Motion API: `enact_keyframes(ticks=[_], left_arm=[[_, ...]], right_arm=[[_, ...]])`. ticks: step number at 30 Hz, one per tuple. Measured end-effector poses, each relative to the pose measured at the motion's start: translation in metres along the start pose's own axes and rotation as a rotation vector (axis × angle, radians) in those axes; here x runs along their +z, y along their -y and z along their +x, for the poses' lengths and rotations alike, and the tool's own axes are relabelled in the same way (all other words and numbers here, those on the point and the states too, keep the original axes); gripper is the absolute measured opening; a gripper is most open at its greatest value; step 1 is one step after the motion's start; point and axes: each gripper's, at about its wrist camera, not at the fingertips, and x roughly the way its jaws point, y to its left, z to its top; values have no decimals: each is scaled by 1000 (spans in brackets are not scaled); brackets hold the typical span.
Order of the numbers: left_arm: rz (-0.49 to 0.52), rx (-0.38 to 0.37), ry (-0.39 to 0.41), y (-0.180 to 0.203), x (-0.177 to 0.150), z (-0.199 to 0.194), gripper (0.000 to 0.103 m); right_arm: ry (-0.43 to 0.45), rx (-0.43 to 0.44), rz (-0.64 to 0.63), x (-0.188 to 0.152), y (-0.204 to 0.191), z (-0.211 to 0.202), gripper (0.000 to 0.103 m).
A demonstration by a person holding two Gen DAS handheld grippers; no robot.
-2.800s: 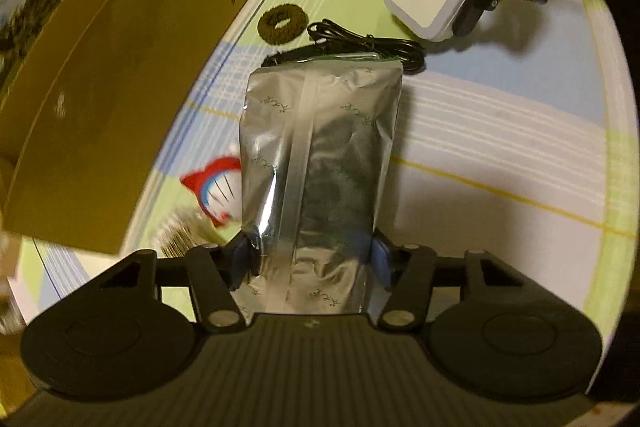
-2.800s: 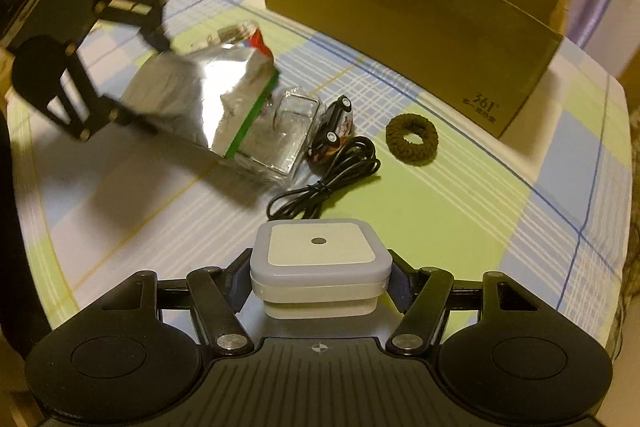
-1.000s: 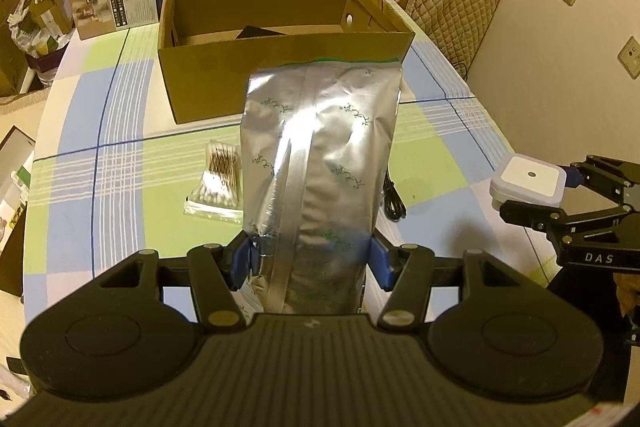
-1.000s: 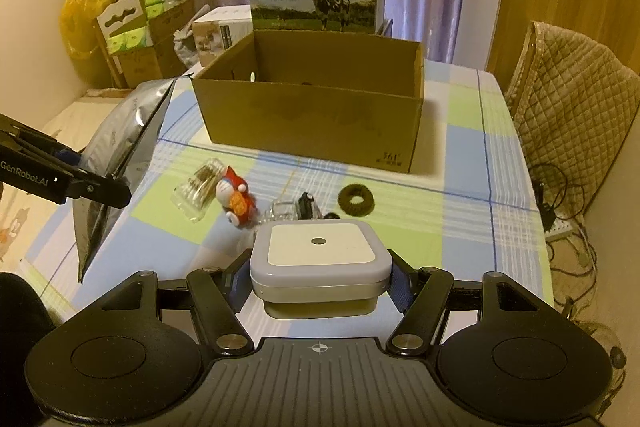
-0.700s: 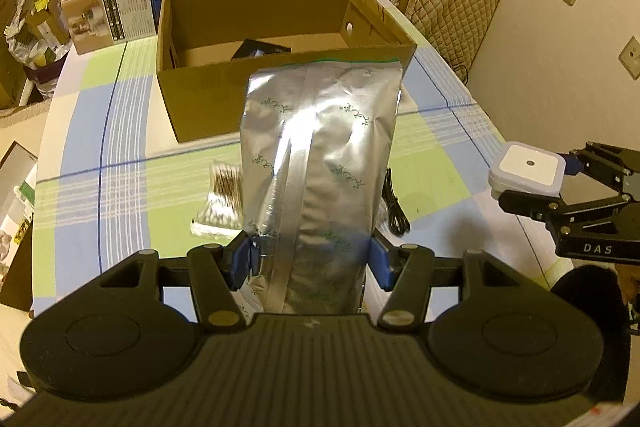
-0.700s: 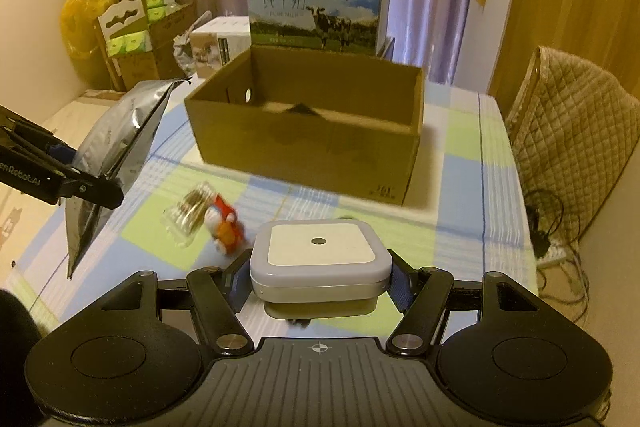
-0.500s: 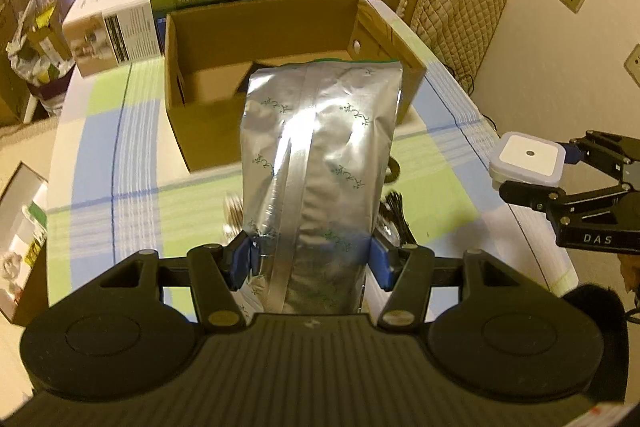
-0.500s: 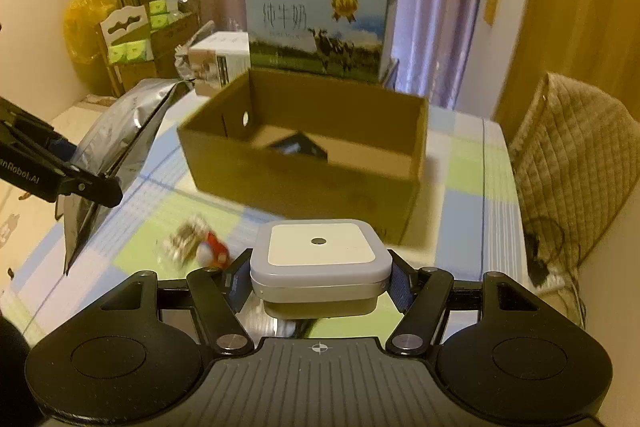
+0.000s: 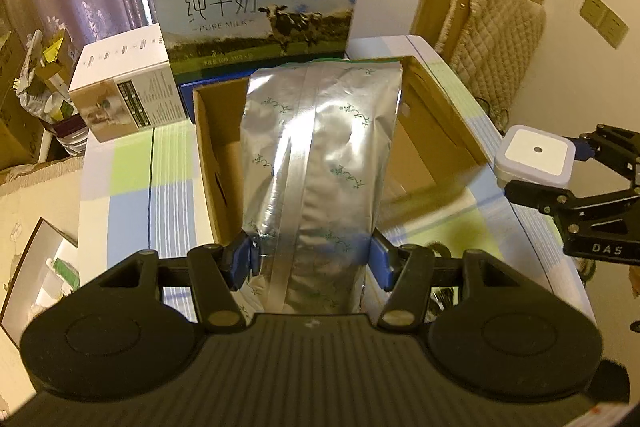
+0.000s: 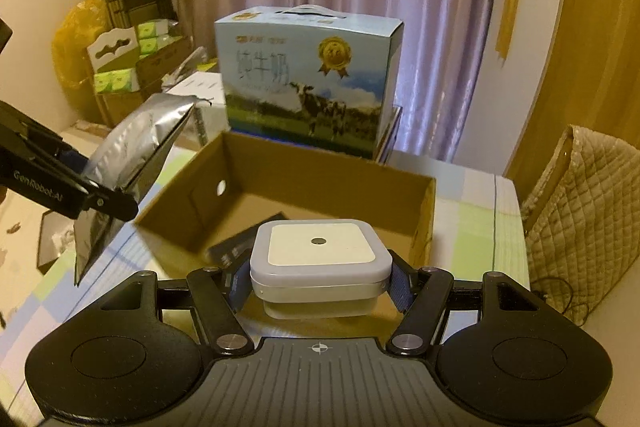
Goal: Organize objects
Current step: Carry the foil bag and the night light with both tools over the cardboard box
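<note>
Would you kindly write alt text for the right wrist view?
The right gripper holds a white square device above an open cardboard box. At left, the left gripper holds a silver pouch; a milk carton stands behind.

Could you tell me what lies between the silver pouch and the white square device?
In the right wrist view, the open cardboard box lies between the silver pouch and white square device.

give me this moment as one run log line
left gripper: shut on foil pouch | right gripper: shut on white square device | cardboard box: open, ahead
</note>
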Motion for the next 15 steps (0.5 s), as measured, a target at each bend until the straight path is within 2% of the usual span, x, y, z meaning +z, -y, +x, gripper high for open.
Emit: enact_keyframes(ticks=[7,15], left_arm=[[-27,-1,-10,-18,34,40,53],[-39,8,-19,-29,57,76,54]], right_arm=[[-10,-19,20,15,22,36,63],[-28,-23,58,13,39,67,63]])
